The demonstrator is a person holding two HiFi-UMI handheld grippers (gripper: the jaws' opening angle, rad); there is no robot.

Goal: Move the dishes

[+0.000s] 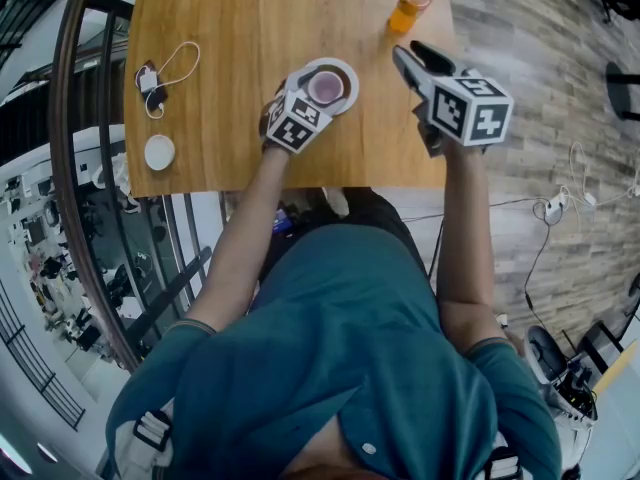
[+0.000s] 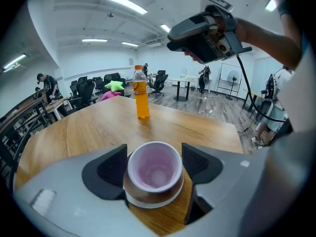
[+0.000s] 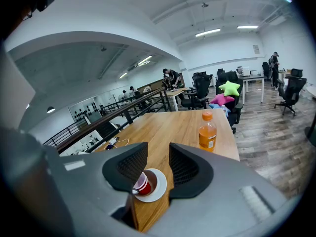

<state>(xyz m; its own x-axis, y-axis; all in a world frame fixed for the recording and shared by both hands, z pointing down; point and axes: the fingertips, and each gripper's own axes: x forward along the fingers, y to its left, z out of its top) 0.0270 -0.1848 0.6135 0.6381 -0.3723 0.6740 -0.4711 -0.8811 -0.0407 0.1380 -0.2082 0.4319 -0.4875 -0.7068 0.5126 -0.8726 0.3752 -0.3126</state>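
The left gripper (image 2: 154, 158) is closed on the cup (image 1: 327, 88), a pad against each side of its rim. Under the cup, the plate (image 1: 352, 80) on the counter (image 1: 250, 28) shows only as a sliver below the jaws. The right gripper (image 3: 158, 163), off to the left gripper's right, is empty, its jaws narrowly apart. Its left jaw half hides the cup beyond. A bottle (image 3: 207, 131) stands farther ahead.

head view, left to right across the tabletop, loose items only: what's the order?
white disc → pink cup on its saucer → orange bottle
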